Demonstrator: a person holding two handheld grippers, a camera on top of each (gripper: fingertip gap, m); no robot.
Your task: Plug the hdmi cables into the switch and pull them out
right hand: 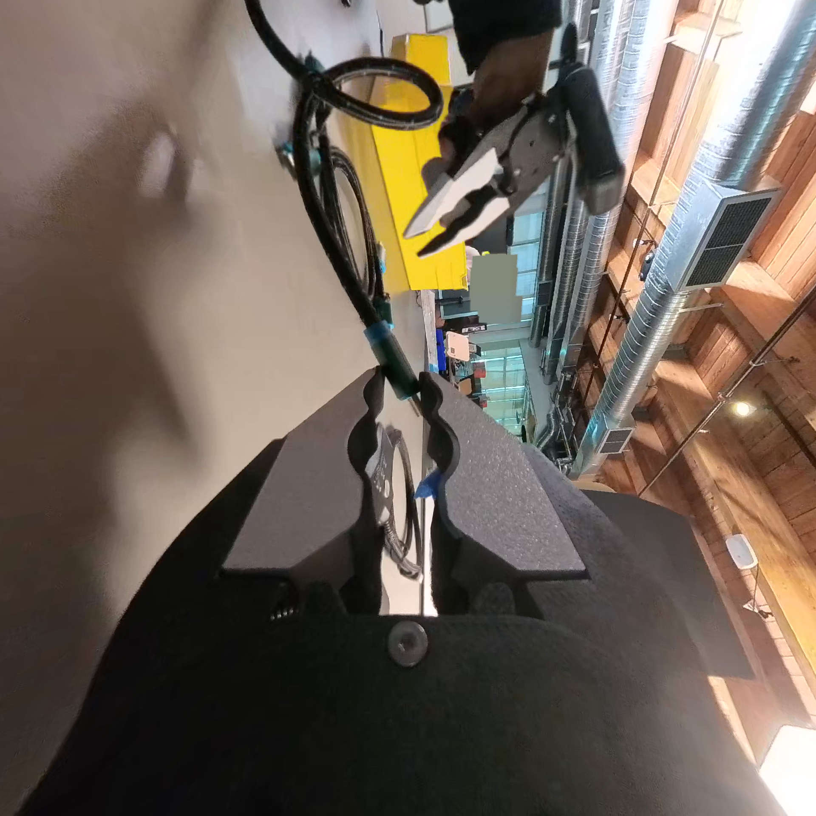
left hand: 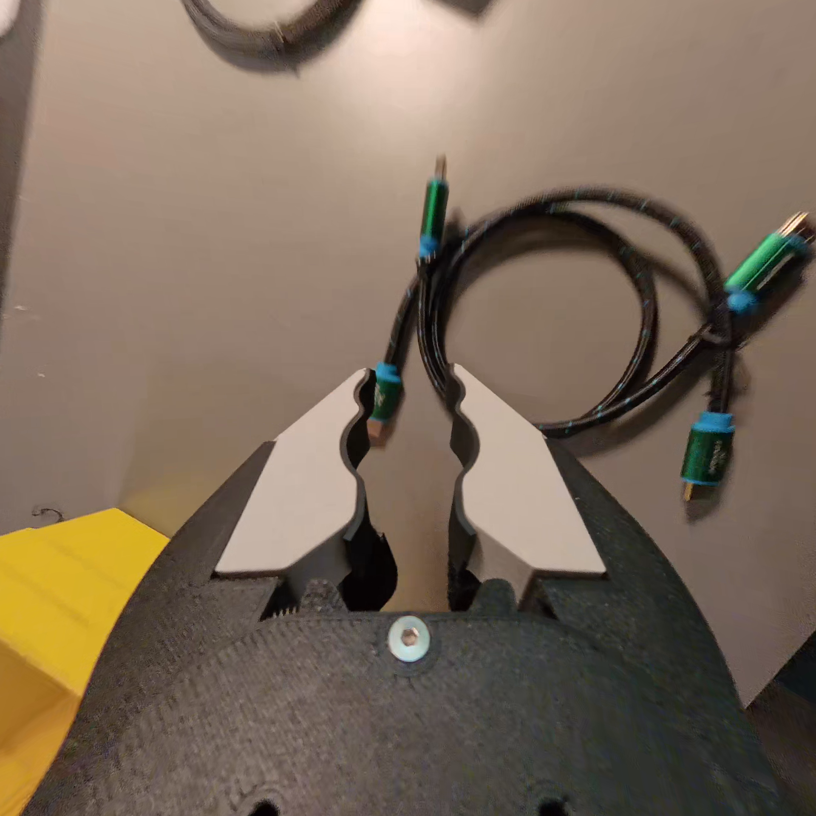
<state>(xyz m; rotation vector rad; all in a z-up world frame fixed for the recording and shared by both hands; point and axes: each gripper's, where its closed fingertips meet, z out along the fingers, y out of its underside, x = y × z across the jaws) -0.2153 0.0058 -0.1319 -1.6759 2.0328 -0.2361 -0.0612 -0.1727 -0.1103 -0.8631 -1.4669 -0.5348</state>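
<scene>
Black braided HDMI cables (left hand: 644, 282) with green plugs and blue collars lie coiled on a beige table (left hand: 198, 229). My left gripper (left hand: 410, 373) is open and empty; one green plug (left hand: 385, 397) lies just by its left fingertip, and another plug (left hand: 434, 216) lies farther ahead. My right gripper (right hand: 399, 377) has its black jaws close around a green plug (right hand: 397, 364), which also shows tilted up at the right edge of the left wrist view (left hand: 766, 271). A black switch (right hand: 380, 474) with buttons shows between the right fingers, farther back. The left gripper (right hand: 415, 243) shows open in the right wrist view.
A yellow box (left hand: 53, 618) stands at the table's left, also in the right wrist view (right hand: 410, 176). A fourth plug (left hand: 705, 455) lies at the right. A dark cable coil (left hand: 265, 39) lies at the far edge. A hand (right hand: 508, 75) holds the left gripper.
</scene>
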